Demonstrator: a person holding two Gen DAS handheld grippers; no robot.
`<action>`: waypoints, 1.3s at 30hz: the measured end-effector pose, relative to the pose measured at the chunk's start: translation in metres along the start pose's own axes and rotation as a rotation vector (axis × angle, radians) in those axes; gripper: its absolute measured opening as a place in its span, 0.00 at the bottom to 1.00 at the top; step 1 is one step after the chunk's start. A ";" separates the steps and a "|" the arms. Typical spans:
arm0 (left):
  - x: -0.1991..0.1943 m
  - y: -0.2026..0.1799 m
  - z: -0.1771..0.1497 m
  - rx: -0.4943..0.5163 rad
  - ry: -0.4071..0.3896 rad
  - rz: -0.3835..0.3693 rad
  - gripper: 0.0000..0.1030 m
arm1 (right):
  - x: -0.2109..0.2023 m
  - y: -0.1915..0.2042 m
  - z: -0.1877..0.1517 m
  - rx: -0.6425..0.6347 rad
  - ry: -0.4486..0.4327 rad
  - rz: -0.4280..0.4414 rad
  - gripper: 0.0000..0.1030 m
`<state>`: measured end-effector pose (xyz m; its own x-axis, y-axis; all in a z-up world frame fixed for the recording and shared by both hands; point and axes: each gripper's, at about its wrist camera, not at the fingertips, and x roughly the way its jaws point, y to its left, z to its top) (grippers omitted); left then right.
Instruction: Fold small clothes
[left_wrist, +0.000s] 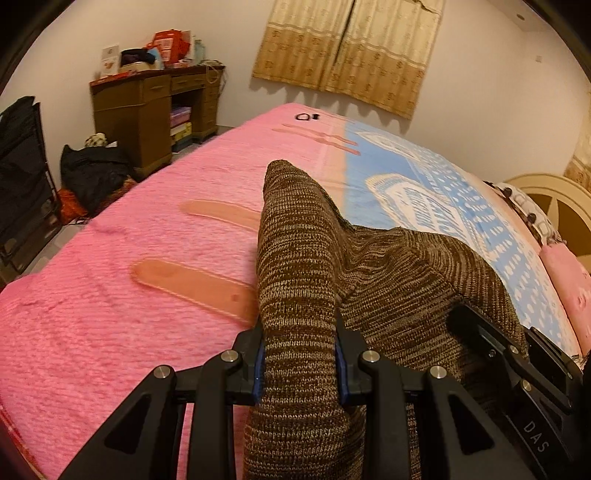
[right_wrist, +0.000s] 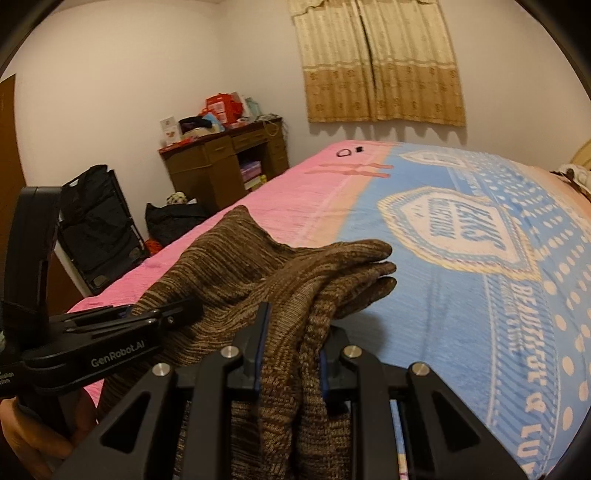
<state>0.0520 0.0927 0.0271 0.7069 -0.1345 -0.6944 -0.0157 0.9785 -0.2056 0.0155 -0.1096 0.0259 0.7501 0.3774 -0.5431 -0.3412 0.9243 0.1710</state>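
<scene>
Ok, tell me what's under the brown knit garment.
The pink and blue blanket lies beneath the brown knit garment. Whatever sits directly under its bunched folds is covered.

Both wrist cameras sit low over the bed (left_wrist: 110, 295), facing the curtain (right_wrist: 380, 66) wall, seemingly side by side.

A bed (left_wrist: 110, 314) (right_wrist: 461, 332) under a fuzzy blanket, pink on one side, blue with a cream crest and lettering on the other. On the blanket, near its middle, a brown knitted garment (left_wrist: 314, 258) (right_wrist: 258, 269), bunched and partly raised off the surface. Far off by the back edge, on the pink part, a small black ring (left_wrist: 303, 117) (right_wrist: 344, 152) beside a small black object (left_wrist: 316, 116) (right_wrist: 359, 149).
</scene>
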 end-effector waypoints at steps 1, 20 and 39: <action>-0.002 0.007 0.001 -0.010 -0.004 0.009 0.29 | 0.003 0.004 0.001 -0.007 0.000 0.007 0.23; -0.020 0.120 0.026 -0.179 -0.108 0.219 0.29 | 0.075 0.110 0.031 -0.181 -0.023 0.220 0.23; 0.012 0.173 -0.017 -0.308 0.031 0.147 0.42 | 0.154 0.097 -0.012 -0.099 0.226 0.279 0.37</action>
<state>0.0460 0.2576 -0.0285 0.6591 -0.0049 -0.7521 -0.3325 0.8951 -0.2971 0.0908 0.0372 -0.0513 0.4799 0.5819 -0.6566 -0.5767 0.7732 0.2637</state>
